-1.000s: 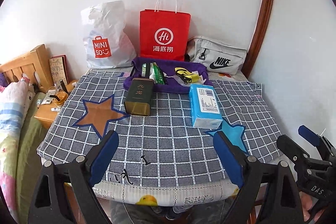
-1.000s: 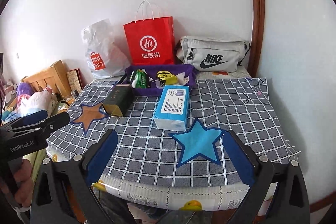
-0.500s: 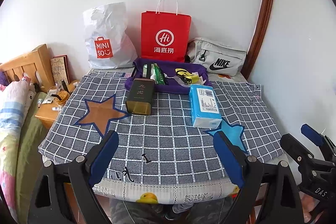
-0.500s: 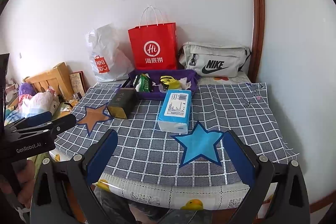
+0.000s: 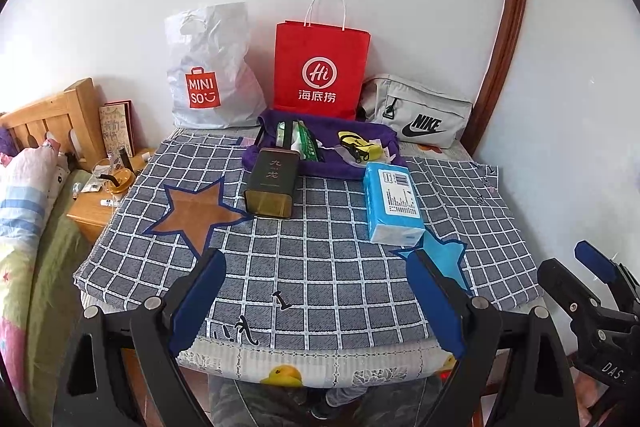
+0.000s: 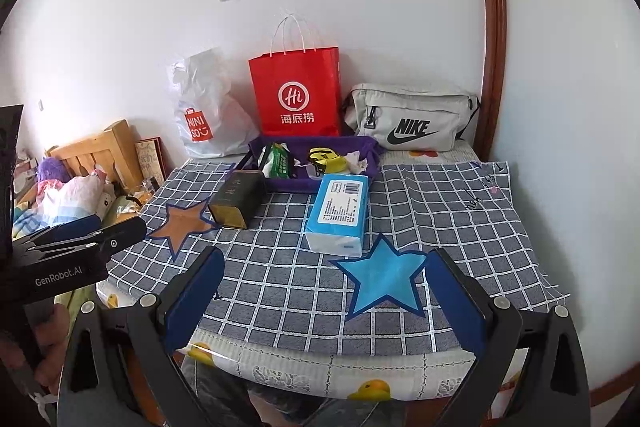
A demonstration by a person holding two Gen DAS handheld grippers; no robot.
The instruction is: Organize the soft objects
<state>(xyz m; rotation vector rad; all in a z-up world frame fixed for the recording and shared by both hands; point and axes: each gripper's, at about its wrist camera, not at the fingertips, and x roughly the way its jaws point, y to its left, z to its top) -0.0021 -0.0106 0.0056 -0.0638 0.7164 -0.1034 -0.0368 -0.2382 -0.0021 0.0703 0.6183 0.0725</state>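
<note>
A blue tissue pack point(image 5: 394, 202) lies on the checked tablecloth, also in the right wrist view point(image 6: 339, 213). A purple fabric tray point(image 5: 280, 121) behind it holds a green packet point(image 5: 308, 145) and a yellow-black item point(image 5: 358, 146). A dark green tin point(image 5: 272, 183) lies in front of the tray. My left gripper point(image 5: 316, 301) is open and empty at the table's near edge. My right gripper point(image 6: 326, 301) is open and empty, near a blue star patch point(image 6: 382, 277).
A red paper bag point(image 5: 320, 71), a white Miniso bag point(image 5: 210, 75) and a grey Nike pouch point(image 5: 420, 115) stand against the back wall. An orange star patch point(image 5: 192, 215) is on the cloth's left. A wooden bed and nightstand point(image 5: 96, 203) lie left of the table.
Both grippers have drawn back and risen slightly from the table; the objects look a little smaller and farther. Nothing on the table moved.
</note>
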